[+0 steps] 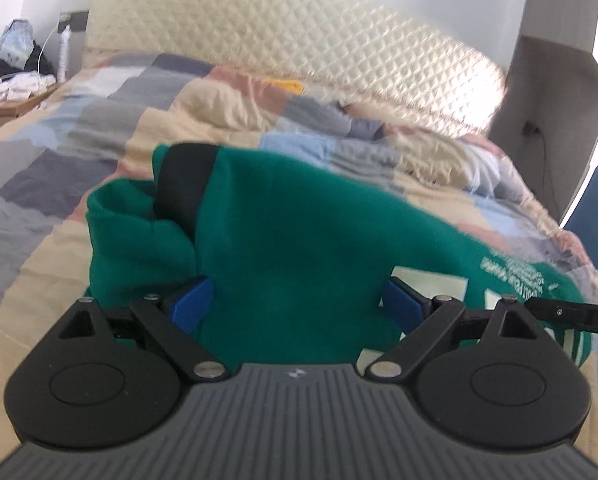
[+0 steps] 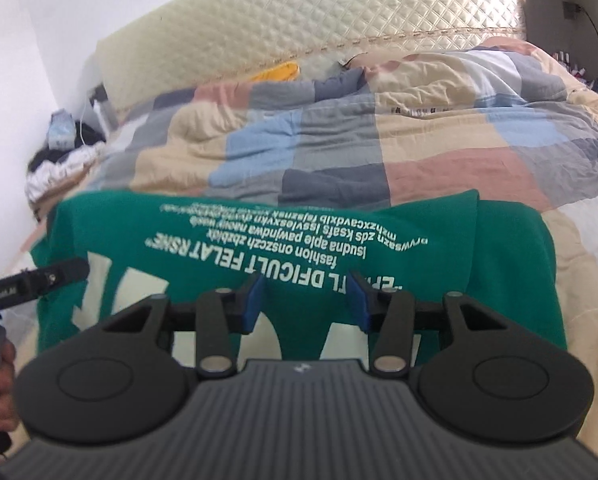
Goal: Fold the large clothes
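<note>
Item: green sweatshirt point(image 2: 299, 248), large, with white lettering and block print, on a patchwork quilt point(image 2: 439, 148) over a bed with a quilted headboard point(image 2: 299, 32); a folded section with a black-lined cuff or collar point(image 1: 183, 184) rises in the left view. Left gripper point(image 1: 297, 306): jaws spread, green cloth bunched between the blue pads point(image 1: 191, 304); whether they press it cannot be told. Right gripper point(image 2: 305, 300): jaws part open above the printed panel, pads point(image 2: 255, 300) apparently clear of the fabric, nothing pinched. Handling, as judged: soft, thick fleece, light but bulky, limp, not fragile, likely to sag and slide when lifted. Best hold: a doubled edge, hem or shoulder seam, one corner per gripper
</note>
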Demonstrator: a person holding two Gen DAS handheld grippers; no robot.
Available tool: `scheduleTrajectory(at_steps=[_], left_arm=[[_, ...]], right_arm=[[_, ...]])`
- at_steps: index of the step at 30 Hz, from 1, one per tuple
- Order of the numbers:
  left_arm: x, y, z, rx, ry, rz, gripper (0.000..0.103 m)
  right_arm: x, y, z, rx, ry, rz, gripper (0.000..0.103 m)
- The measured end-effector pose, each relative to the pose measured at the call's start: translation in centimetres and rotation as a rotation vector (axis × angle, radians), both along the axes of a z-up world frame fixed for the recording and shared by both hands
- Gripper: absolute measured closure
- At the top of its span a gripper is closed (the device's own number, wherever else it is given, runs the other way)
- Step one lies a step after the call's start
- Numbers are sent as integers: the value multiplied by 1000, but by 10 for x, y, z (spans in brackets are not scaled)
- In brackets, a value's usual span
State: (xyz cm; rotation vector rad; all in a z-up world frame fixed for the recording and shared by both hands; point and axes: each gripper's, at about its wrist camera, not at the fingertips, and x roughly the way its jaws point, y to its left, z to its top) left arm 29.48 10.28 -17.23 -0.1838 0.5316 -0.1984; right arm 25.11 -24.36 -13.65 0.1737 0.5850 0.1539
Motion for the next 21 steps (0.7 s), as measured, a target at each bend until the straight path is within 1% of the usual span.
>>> scheduleTrajectory(at_steps=[4,6,11,14,16,19,21], left_arm=[[11,3,-11,-4,35,18,9],[22,6,-18,-21,53,27,9],[43,15,-34,-60,83,44,9],[47,17,-39,-55,80,38,9],[49,17,-40,-55,74,35,9],[47,20,-40,-71,64,41,9],[39,21,-36,-83,53,45,9]], right_arm=[[15,0,-7,24,-8,7,55],[25,0,-11,40,-33,5,55],[58,10,-21,13,-81,15,54],[75,12,-30,12,-99,9,53],[81,10,-35,29,-101,0,53],[79,9,-32,35,-100,2,52],[73,5,-27,57,-97,-2,52]])
